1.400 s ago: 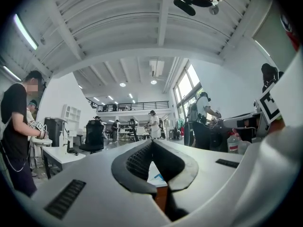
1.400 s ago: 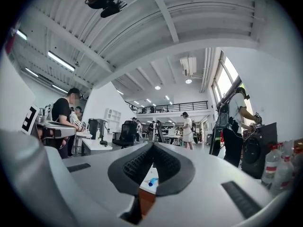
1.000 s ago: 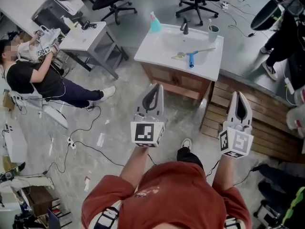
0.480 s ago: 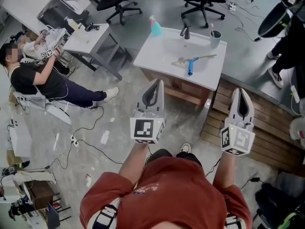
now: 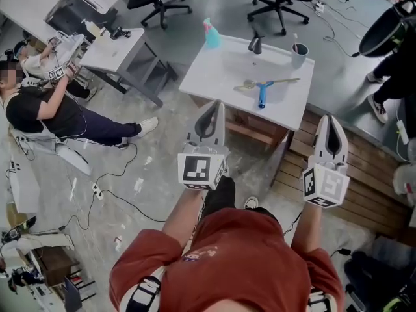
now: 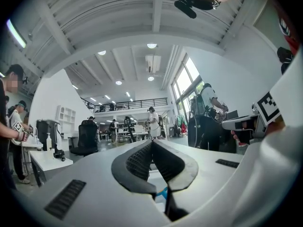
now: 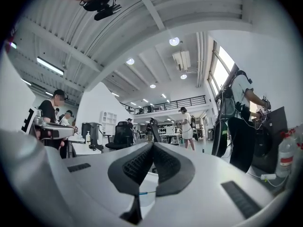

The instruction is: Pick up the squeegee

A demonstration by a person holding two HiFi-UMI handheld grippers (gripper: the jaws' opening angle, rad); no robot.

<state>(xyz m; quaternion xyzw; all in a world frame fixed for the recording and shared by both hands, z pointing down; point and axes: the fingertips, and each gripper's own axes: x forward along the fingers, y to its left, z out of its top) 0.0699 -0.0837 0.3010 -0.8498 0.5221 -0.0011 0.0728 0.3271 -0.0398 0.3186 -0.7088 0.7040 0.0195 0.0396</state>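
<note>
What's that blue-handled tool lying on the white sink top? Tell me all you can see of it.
It is a squeegee: a short bright blue handle, plastic by its look, crossed at its far end by a long, thin, pale blade. It lies flat on the white sink top, right of the basin, handle pointing toward the near edge. Only the sink top plainly touches it.

A teal spray bottle (image 5: 211, 34), a faucet (image 5: 255, 43) and a cup (image 5: 299, 49) stand at the back of the white counter (image 5: 203, 77).

We see a bright, evenly lit room under ceiling lamps (image 6: 151, 46) and tall windows (image 7: 222, 65). Both gripper views bend strongly at their dark round edges; shadows stay soft.
</note>
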